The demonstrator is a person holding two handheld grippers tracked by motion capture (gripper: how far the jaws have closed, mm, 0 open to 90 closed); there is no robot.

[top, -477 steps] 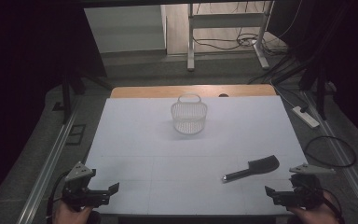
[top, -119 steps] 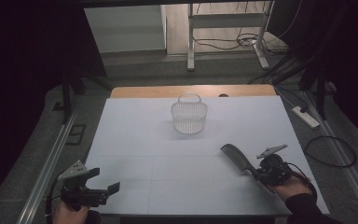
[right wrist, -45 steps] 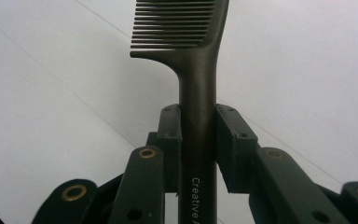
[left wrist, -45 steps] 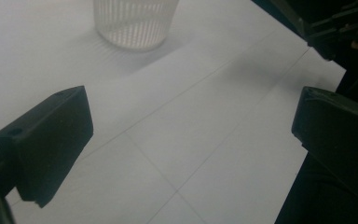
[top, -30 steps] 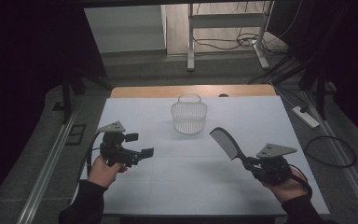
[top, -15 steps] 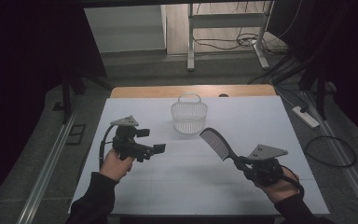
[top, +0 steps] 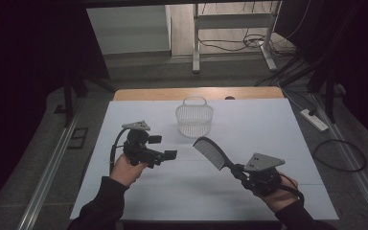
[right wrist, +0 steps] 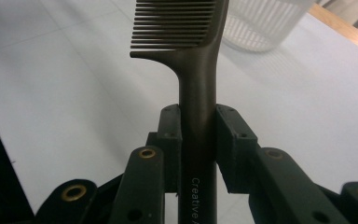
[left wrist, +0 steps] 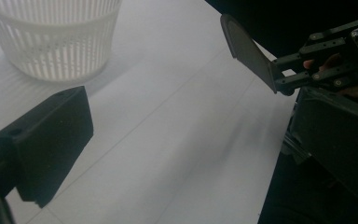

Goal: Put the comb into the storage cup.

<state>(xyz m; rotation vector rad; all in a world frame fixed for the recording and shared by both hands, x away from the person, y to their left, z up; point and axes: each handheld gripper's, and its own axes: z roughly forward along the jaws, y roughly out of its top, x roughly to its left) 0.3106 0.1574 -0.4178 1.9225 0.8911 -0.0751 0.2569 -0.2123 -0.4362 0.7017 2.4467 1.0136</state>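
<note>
White sheeting covers the bench, which stands in a dim room with a bare floor and loose cables beyond its far edge.

Right tongs: clenched on the handle of a dark comb. In the right gripper view the two jaws press the handle from either side, with pale lettering on the handle just below the grip. The comb is held off the bench, its toothed head raised and slanted up toward the far left, in the direction of the basket. The right hand holds these tongs over the near right part of the bench.

Left tongs: released and holding nothing. The left gripper view shows one black jaw at the left, with bare sheeting beyond it and no second jaw close against it. The left hand carries these tongs above the near left part of the bench, pointing right toward the comb.

Comb head and left tongs are near one another but apart.

Basket: white, slotted, with a hoop handle, upright on the far middle of the bench, well behind both tongs. Its interior cannot be judged from these views.

A white power strip lies on the floor to the right.
</note>
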